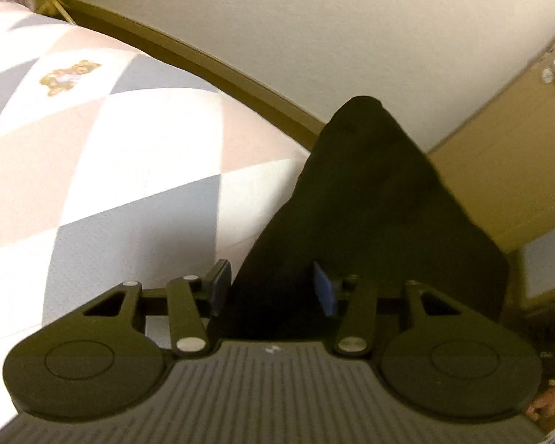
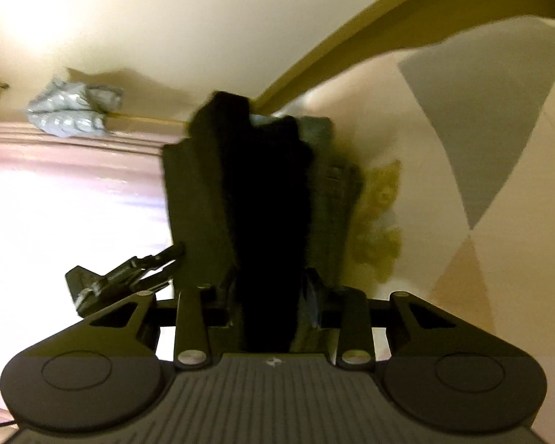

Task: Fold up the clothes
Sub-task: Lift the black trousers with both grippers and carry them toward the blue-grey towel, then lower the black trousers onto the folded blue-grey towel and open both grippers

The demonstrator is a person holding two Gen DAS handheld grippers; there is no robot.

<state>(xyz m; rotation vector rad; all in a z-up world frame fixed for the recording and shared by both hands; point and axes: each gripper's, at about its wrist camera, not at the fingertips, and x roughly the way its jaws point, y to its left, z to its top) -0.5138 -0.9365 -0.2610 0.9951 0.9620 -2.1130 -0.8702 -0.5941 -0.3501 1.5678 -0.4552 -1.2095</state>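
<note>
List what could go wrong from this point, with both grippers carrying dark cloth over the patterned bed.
1. In the left wrist view, the dark garment fills the left gripper, but a gap shows beside one pad, so it may slip.
2. The right gripper pinches a thick bunch of cloth; layers could shift and spoil the fold.
3. Both views are blurred; laying it squarely on the bedspread could miss.

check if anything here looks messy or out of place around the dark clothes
One thing stands out: a crumpled grey-blue cloth lies bunched by itself in the right wrist view, unfolded. The black garment sits between the left gripper pads, bunched rather than flat. The checked quilt looks smooth.
</note>
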